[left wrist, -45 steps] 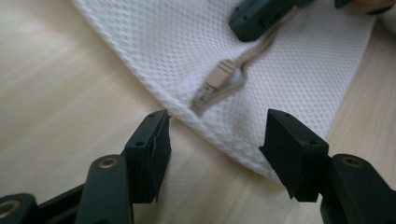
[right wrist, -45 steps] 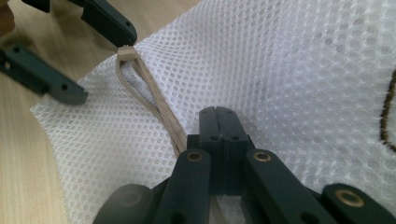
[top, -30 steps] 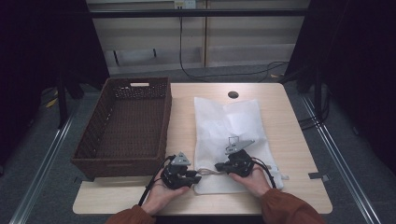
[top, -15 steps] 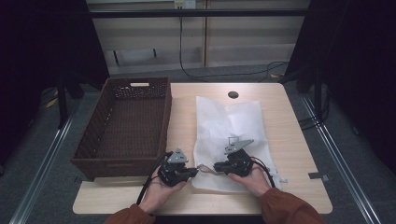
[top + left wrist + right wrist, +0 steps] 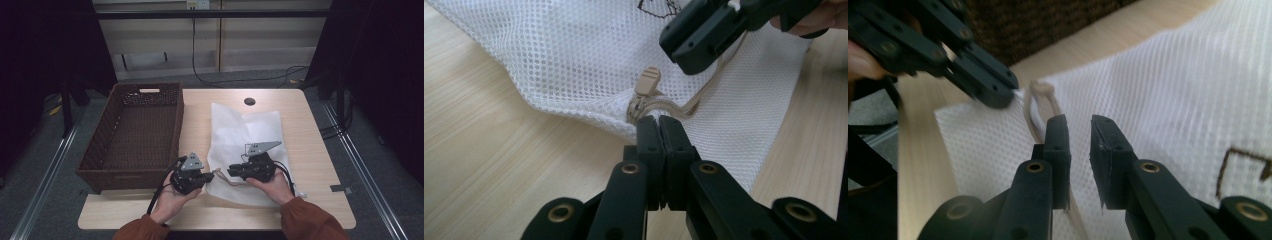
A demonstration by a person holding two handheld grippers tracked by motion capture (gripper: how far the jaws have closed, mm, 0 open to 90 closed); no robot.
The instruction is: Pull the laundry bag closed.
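Left gripper (image 5: 659, 125): rising from the bottom centre of the left gripper view, its jaws are pressing flat together on the gathered corner of the mesh bag, right at the drawstring – it is anchoring that corner so the cord can be worked against it.
Right gripper (image 5: 1079, 127): in the right gripper view its jaws are standing a little apart and have just been opening; the cord is running along the outer side of the left-hand jaw, and nothing seems to be pinched between them, though the blur makes that a cautious reading.
Drawstring (image 5: 704, 87): a beige cord, looping out of the pinched corner toward the upper right of the left gripper view, with the toggle (image 5: 646, 82) sitting just above the closed jaws.
Mesh bag (image 5: 250, 135): white, lying flat in the middle of the high view, its near corner being lifted slightly between the two grippers.
Table (image 5: 310, 125): pale wood, carrying the bag – bare at the right of the frame.
Basket (image 5: 135, 130): dark wicker, sitting left of the bag in the high view, probably waiting to receive it.
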